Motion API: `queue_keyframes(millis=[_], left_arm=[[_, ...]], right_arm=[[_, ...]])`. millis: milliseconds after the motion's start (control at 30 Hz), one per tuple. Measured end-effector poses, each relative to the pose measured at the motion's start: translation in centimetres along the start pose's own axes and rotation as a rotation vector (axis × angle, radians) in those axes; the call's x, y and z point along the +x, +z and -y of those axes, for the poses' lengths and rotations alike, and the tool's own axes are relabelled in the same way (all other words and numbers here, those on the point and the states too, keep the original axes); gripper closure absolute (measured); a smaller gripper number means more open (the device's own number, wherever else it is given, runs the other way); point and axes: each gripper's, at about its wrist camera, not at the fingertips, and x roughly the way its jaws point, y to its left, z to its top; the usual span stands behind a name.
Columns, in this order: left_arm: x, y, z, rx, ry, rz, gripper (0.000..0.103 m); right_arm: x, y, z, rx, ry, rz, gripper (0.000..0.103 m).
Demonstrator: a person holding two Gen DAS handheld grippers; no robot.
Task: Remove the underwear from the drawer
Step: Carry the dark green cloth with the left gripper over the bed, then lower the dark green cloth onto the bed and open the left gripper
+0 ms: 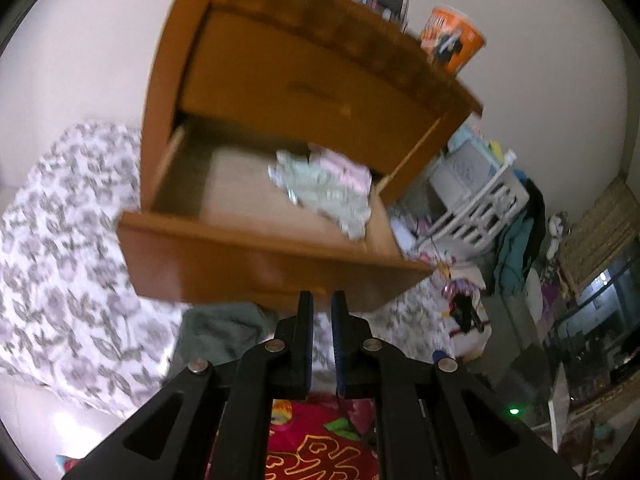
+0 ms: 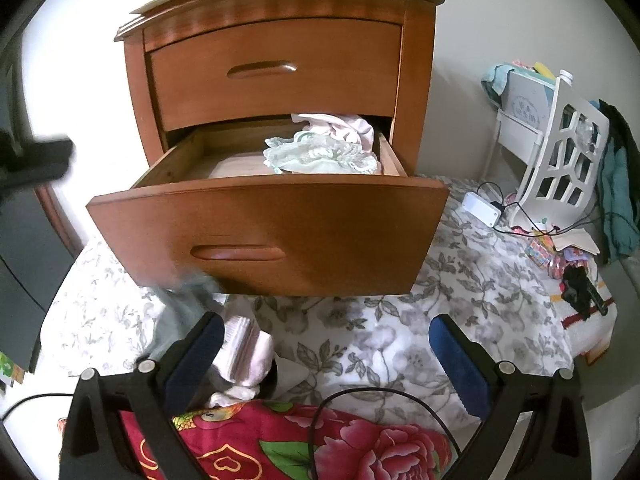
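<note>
The wooden nightstand's lower drawer stands pulled out. At its right back lie pale green lace underwear and a pink piece. My right gripper is open wide, low in front of the drawer front, over the bed sheet. A pink-and-white garment and a grey-green one lie on the sheet by its left finger. In the blurred left wrist view the same drawer and underwear appear tilted. My left gripper is shut with nothing held, just below the drawer front.
A white slatted rack and a white adapter with cables sit at the right on the floral sheet. A red floral quilt lies nearest me. An orange cup stands on the nightstand top.
</note>
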Motion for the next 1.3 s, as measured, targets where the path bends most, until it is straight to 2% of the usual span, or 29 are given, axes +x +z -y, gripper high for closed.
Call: queue_keyframes(millis=[267,667,733,800,967,1067,1167,1300], left_arm=[[5.8,-2.5,-5.4,-0.116,0.140,-0.158,0.095],[10.6,-5.7,-8.8,-0.188,0.202,-0.301,0.093],[10.9,-5.8,-8.8,-0.188,0.207,-0.311,0.081],[10.9,-5.8,-8.8,-0.189,0.223,-0.312,0.042],[10.7,-5.7,-8.9,-0.203,0.235,-0.306,0.036],[10.7,-5.6,-9.1,-0.198,0.247,-0.300,0.028],[10.4,-5.5,-9.0,-0.200,0.257,-0.280,0.013],[10.1,-5.3,-8.8,-0.185,0.265,-0.256,0.009]], right_arm=[[0.1,-0.1,0.5,0.009,-0.003,-0.002,0.000],[0.7,-0.4,0.3,0.003,-0.001,-0.018,0.000],[0.8,-0.5,0.3,0.003,-0.002,-0.023,0.000],[1.1,-0.5,0.2,0.002,-0.002,-0.029,0.000],[1.3,-0.7,0.1,-0.004,-0.001,-0.034,0.000],[1.5,-0.7,0.0,-0.004,0.000,-0.040,0.000],[1.7,-0.8,0.0,-0.006,0.001,-0.043,0.000],[1.8,-0.8,0.0,-0.005,0.001,-0.045,0.000]])
